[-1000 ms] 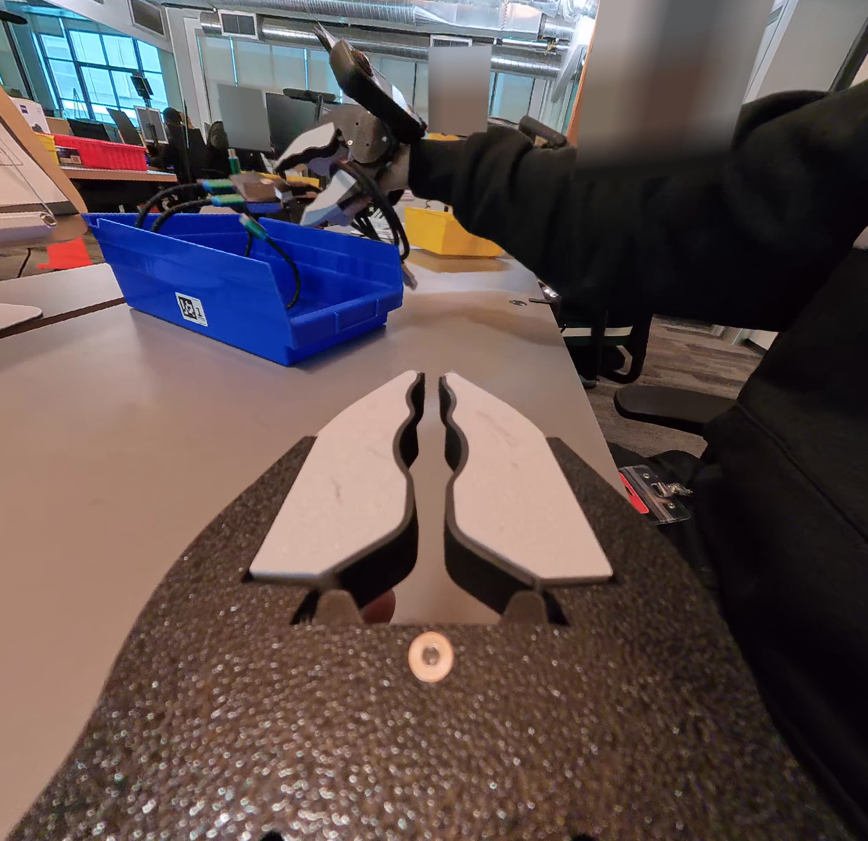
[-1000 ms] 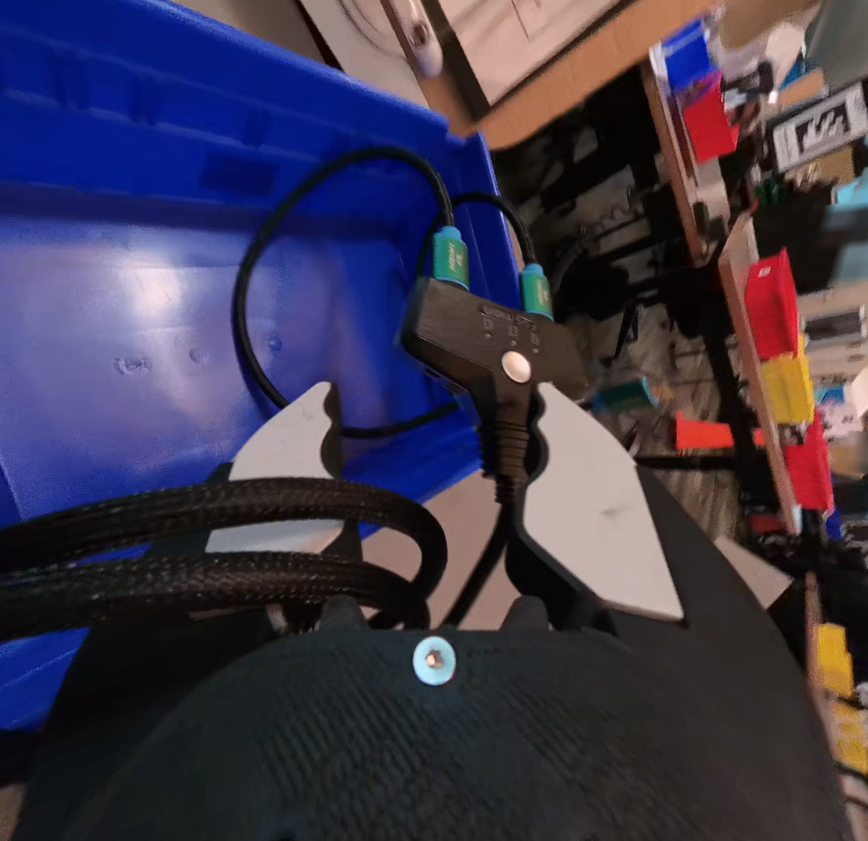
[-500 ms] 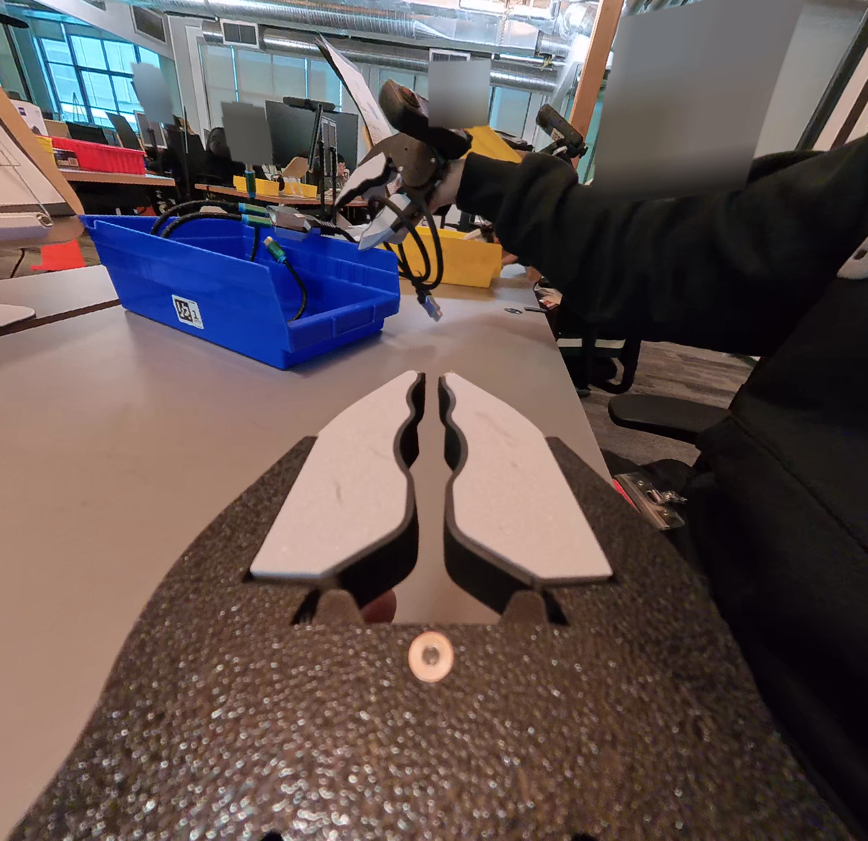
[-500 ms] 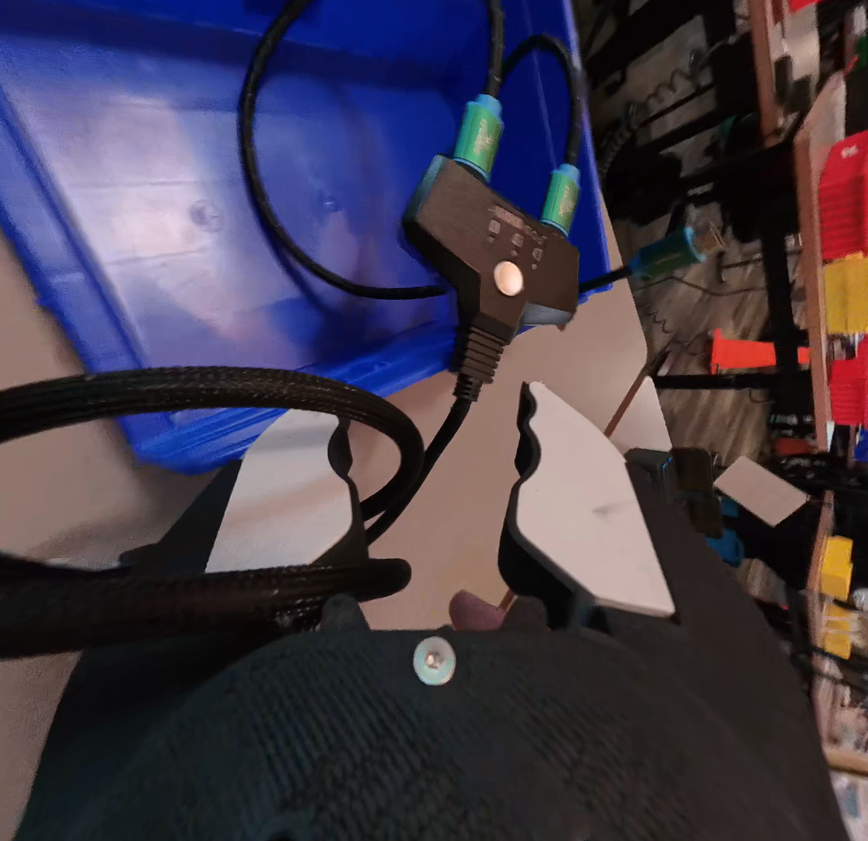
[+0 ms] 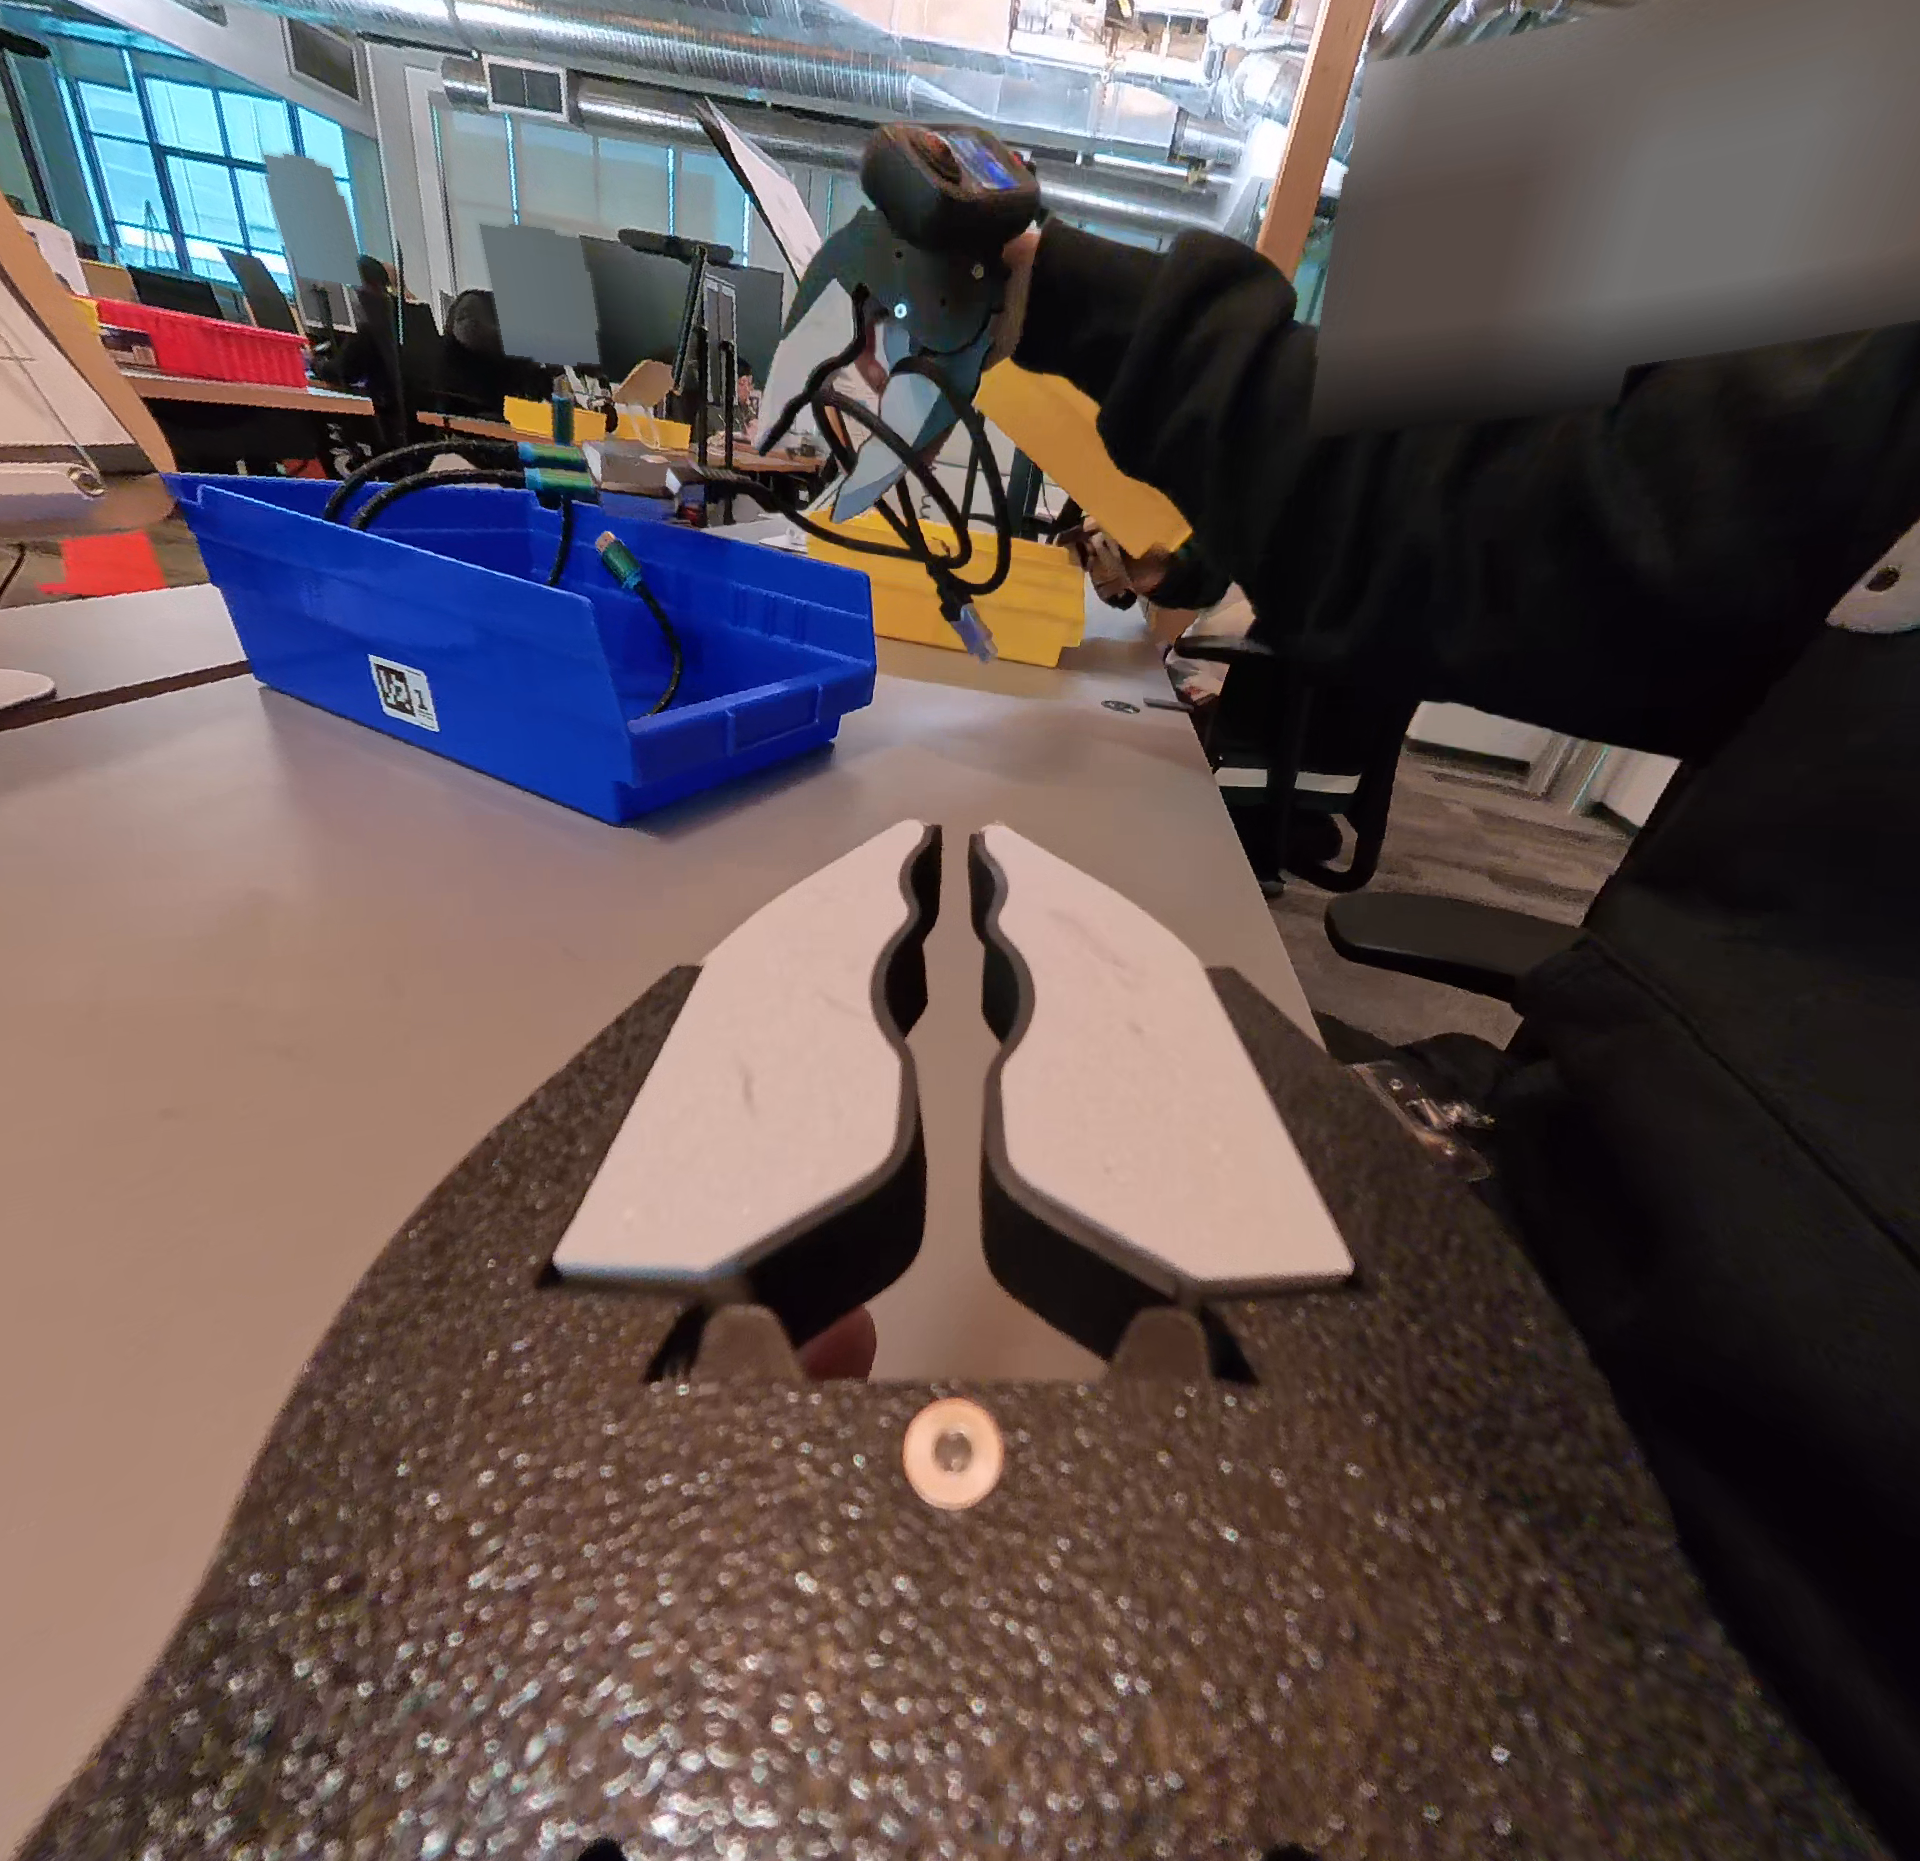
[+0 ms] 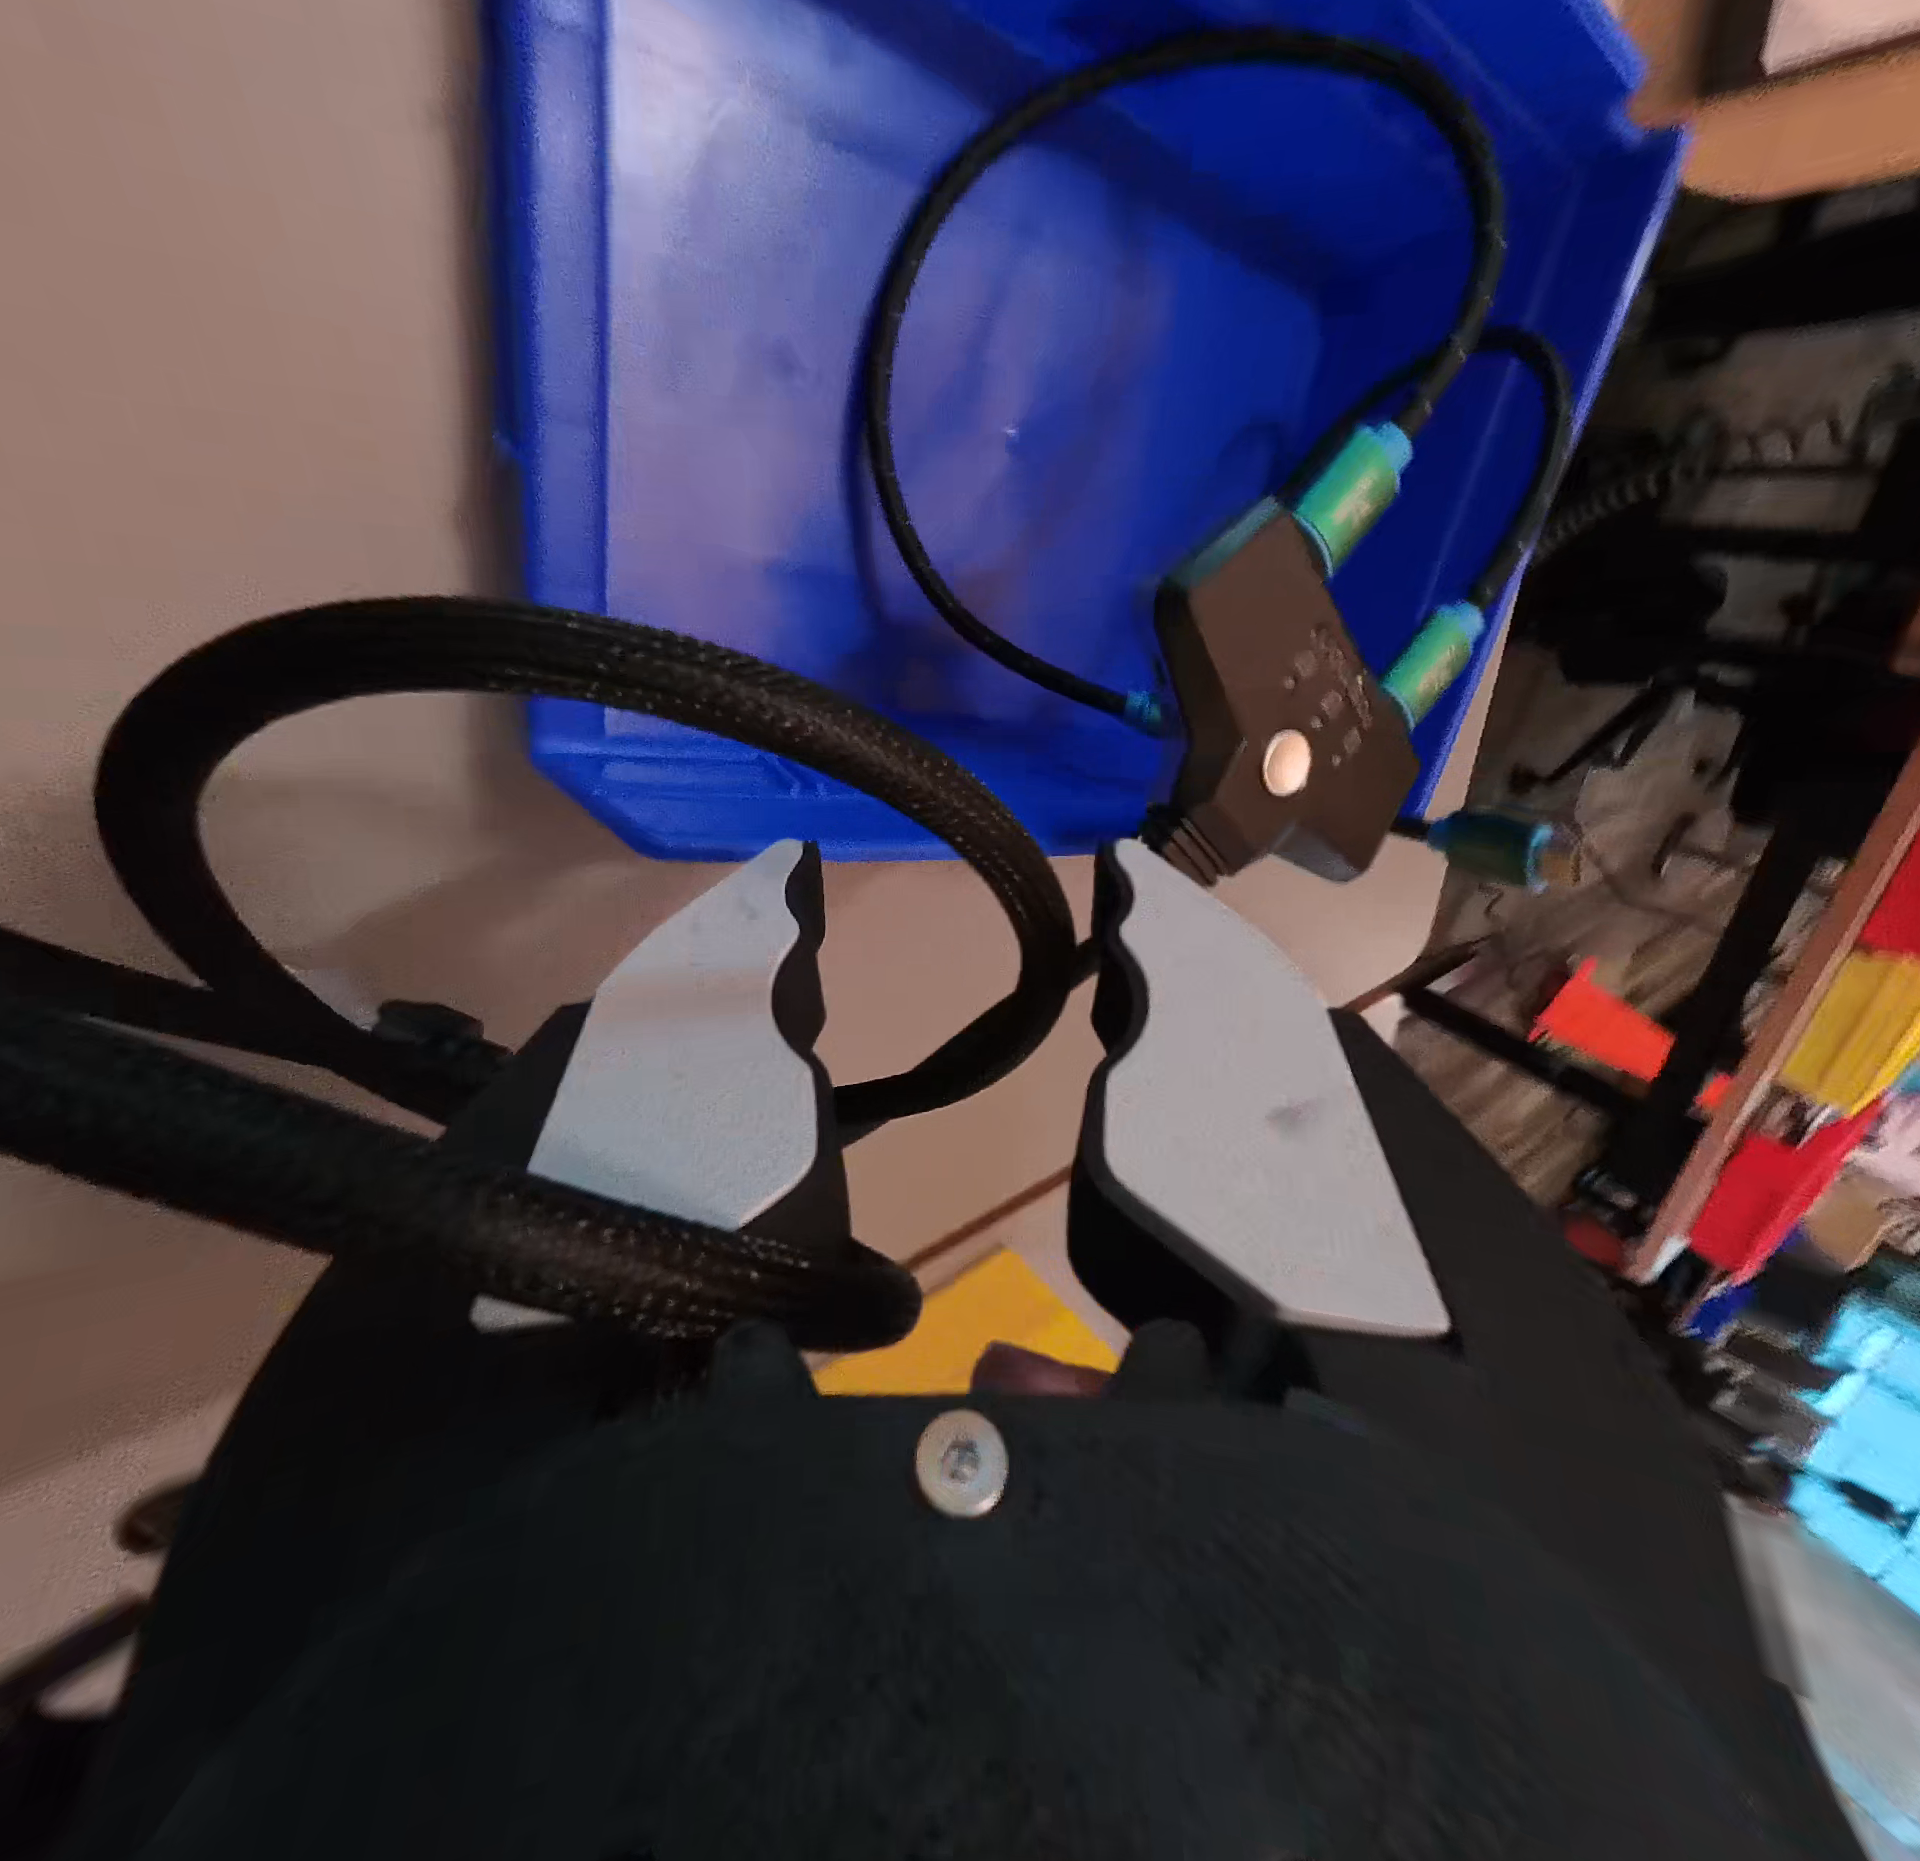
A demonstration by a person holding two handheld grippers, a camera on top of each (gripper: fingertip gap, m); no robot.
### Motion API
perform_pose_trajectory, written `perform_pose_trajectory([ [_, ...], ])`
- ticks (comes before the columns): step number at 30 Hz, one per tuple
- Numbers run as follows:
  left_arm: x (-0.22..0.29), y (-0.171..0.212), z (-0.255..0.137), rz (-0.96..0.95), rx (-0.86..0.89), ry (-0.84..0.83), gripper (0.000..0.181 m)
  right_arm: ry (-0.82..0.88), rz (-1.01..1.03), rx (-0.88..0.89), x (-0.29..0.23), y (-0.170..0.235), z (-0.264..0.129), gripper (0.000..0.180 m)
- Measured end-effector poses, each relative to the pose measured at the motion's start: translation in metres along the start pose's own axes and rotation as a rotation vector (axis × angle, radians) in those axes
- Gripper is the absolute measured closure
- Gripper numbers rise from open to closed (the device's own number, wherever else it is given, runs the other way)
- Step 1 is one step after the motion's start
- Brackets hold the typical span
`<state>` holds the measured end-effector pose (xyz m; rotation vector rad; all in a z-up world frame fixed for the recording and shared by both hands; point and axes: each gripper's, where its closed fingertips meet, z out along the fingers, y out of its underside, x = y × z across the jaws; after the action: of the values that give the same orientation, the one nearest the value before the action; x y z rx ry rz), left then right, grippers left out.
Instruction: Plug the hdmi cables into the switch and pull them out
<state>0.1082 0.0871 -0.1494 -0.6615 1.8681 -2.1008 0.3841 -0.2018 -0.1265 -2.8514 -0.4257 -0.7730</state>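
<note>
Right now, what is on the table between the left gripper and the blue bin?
Nothing. In the left wrist view, only bare grey table lies between the left gripper and the blue bin.

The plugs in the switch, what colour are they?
Green plugs, with blue ends; the right wrist view shows them best.

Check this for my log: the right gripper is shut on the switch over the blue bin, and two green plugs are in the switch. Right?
Not quite. The right gripper is open and holds nothing, as the right wrist view shows. The switch lies on the blue bin, with two green plugs in it.
</note>
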Motion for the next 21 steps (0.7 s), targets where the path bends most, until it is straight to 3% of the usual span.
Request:
perform_pose_trajectory([
  [4, 0.001, 0.000, 0.000, -0.018, 0.004, 0.013, 0.176, -0.126, -0.163, -0.122, -0.001, -0.004, -0.004, 0.145],
  [6, 0.002, 0.001, 0.001, -0.012, -0.003, 0.019, 0.176, -0.174, -0.163, -0.177, 0.007, -0.010, -0.008, 0.174],
  [10, 0.006, 0.002, 0.002, -0.008, -0.018, 0.042, 0.176, -0.241, -0.007, -0.240, 0.024, -0.034, -0.009, 0.176],
  [14, 0.008, 0.003, 0.003, -0.010, -0.019, 0.056, 0.176, -0.058, 0.167, -0.428, 0.072, -0.031, 0.004, 0.176],
  [17, 0.008, 0.001, 0.001, -0.019, -0.007, 0.063, 0.176, 0.254, 0.266, -0.578, 0.123, -0.017, 0.013, 0.176],
  [21, 0.008, -0.003, -0.002, -0.031, 0.025, 0.073, 0.176, 0.423, 0.350, -0.541, 0.139, -0.028, 0.045, 0.173],
])
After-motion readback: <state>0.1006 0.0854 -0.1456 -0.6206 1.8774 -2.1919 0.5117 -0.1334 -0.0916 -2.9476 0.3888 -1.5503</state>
